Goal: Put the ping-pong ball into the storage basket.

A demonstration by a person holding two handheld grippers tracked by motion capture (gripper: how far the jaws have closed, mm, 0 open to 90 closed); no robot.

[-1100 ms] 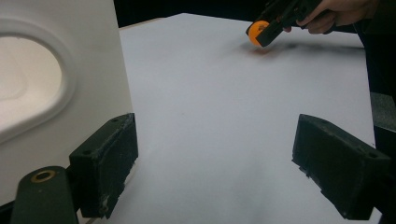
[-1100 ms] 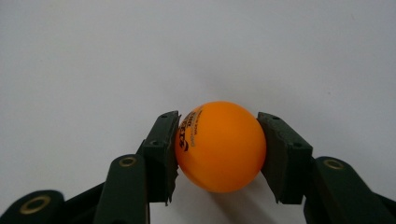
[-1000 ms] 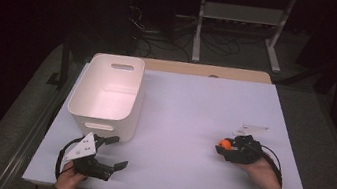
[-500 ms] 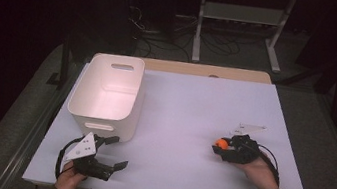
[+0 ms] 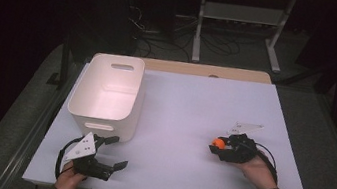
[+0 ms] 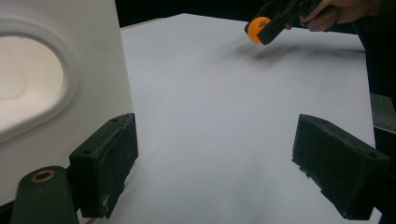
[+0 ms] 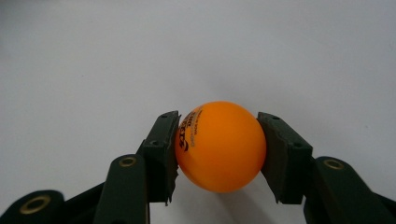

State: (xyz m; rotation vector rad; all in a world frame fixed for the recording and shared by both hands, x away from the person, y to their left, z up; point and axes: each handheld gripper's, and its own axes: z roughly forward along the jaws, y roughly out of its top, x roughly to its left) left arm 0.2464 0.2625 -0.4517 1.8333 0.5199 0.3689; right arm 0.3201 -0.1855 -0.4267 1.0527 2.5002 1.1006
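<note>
The right tongs (image 5: 216, 146) have shifted slightly left, clamping the orange ball (image 7: 219, 145) between both pads.

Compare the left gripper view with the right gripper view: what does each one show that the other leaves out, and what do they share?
The left gripper view alone: the white bin with its handle cut-out at the left, the left gripper with its jaws wide apart over bare table, and the person's right hand at the far side.

The right gripper view alone: the black print on the orange ball, and the pads pressed on both its sides.

Both: the orange ball clamped in the right gripper, and the white table.
</note>
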